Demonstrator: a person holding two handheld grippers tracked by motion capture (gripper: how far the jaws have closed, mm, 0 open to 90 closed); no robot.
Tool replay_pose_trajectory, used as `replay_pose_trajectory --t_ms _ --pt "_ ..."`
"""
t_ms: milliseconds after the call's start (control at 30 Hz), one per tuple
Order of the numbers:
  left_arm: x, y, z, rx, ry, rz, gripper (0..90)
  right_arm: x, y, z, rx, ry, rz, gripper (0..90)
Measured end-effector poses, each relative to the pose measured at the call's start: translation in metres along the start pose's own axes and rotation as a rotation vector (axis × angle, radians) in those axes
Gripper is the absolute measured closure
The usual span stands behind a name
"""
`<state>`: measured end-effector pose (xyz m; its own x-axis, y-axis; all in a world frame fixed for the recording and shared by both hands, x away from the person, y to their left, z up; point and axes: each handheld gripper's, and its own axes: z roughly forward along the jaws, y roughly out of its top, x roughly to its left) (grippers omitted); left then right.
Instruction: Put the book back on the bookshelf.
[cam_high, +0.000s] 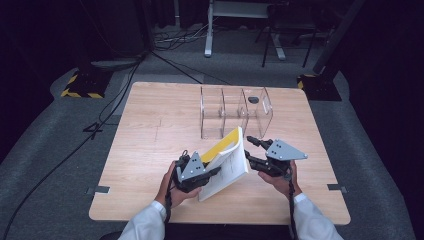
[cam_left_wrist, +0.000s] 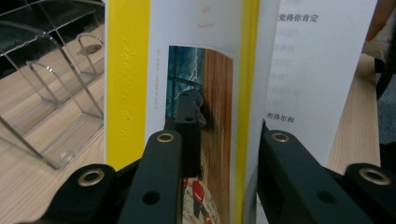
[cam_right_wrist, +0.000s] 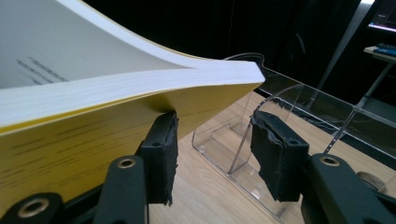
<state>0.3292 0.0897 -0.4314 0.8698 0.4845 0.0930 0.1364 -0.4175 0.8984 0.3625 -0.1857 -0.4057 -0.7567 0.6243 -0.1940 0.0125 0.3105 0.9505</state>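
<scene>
Wooden table (cam_high: 150, 150) bears tilted yellow-covered, white-paged book (cam_high: 231, 162).

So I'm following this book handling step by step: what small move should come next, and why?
Probably carry the book forward toward the clear rack. The left gripper is clamped on it, it's lifted and tilted, the rack's slots stand open just beyond, and the right gripper sits open beside it.
</scene>
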Motion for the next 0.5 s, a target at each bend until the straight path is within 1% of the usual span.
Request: replay_pose_trajectory --t_ms 67,100,167,233,267,300,333,400,433,467,500 --pt "0.001 0.001 0.004 -0.018 0.002 -0.003 75.9 -0.001 0.003 -0.002 0.0 -0.004 -0.005 53.8" --pt "0.001 0.001 0.005 -0.028 0.0 -0.008 75.6 -0.001 0.005 -0.003 -0.002 0.001 -0.007 53.8" --pt "0.003 0.001 0.005 -0.038 -0.004 -0.022 75.1 0.0 0.008 -0.003 -0.01 0.006 -0.004 53.8" --pt "0.004 0.0 0.004 -0.041 -0.003 -0.024 74.7 0.001 0.008 -0.003 -0.012 0.009 -0.006 53.8" --pt "0.004 0.0 0.001 -0.042 0.0 -0.024 74.6 0.006 0.01 -0.002 -0.022 0.044 -0.014 51.6" --pt "0.005 -0.001 -0.002 -0.039 0.006 -0.018 74.8 0.009 0.01 -0.001 -0.023 0.062 -0.02 49.9" --pt "0.005 -0.003 -0.005 -0.037 0.011 -0.02 74.8 0.009 0.01 -0.001 -0.023 0.062 -0.02 49.9" --pt "0.004 -0.006 -0.011 -0.029 0.03 -0.014 76.1 0.016 0.011 0.001 -0.022 0.087 -0.033 46.6" --pt "0.004 -0.007 -0.014 -0.024 0.037 -0.016 77.4 0.022 0.012 0.004 -0.021 0.107 -0.039 43.9" --pt "0.004 -0.009 -0.017 -0.022 0.041 -0.017 77.4 0.022 0.012 0.004 -0.021 0.107 -0.039 43.9" --pt "0.004 -0.011 -0.021 -0.017 0.044 -0.015 78.2 0.028 0.014 0.007 -0.021 0.125 -0.037 40.7"
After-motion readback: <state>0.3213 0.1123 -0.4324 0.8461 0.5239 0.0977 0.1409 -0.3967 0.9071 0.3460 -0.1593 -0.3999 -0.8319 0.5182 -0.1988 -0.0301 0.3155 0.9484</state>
